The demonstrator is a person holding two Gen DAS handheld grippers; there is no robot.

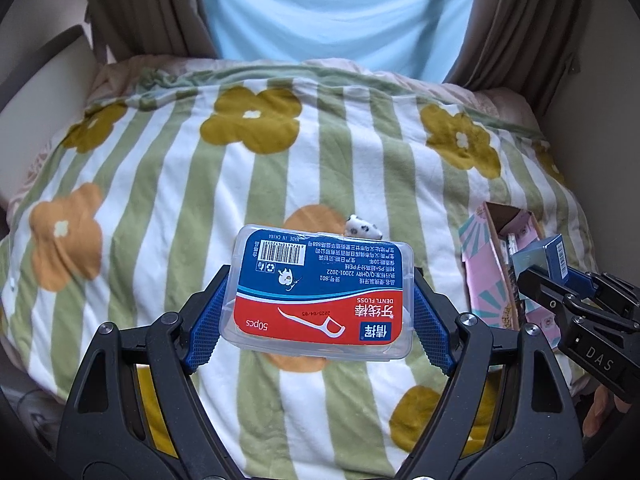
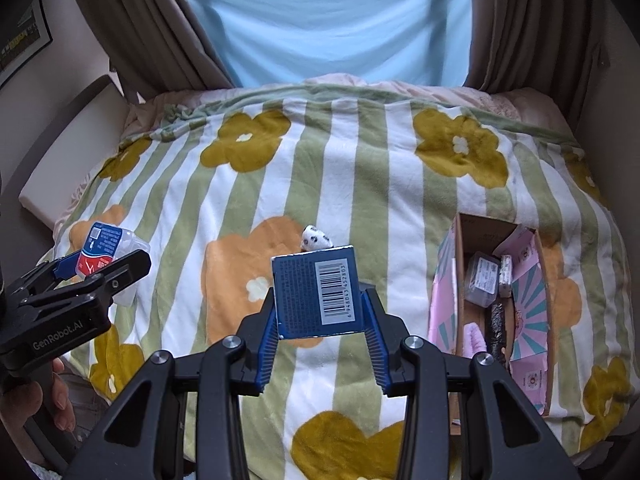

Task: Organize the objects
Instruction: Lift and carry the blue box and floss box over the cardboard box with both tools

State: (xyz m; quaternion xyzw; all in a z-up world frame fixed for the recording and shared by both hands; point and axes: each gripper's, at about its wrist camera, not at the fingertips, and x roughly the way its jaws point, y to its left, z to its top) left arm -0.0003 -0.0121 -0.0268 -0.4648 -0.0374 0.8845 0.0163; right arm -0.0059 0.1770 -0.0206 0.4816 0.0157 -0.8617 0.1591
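Observation:
My left gripper (image 1: 318, 280) is shut on a clear dental floss box (image 1: 320, 292) with a red and blue label, held above the flowered blanket. It also shows at the left of the right wrist view (image 2: 105, 250). My right gripper (image 2: 318, 300) is shut on a small blue carton (image 2: 316, 292) with a barcode, held above the blanket; in the left wrist view that carton (image 1: 544, 258) hangs over the pink cardboard box (image 1: 486, 280). The open pink box (image 2: 532, 280) lies on the right and holds several small items. A small white spotted object (image 2: 316, 237) lies on the blanket ahead.
A striped blanket with yellow and orange flowers (image 2: 360, 168) covers the bed. Brown curtains (image 2: 144, 28) and a light blue sheet (image 2: 332, 20) hang behind it. A white board (image 2: 72, 152) leans at the bed's left side.

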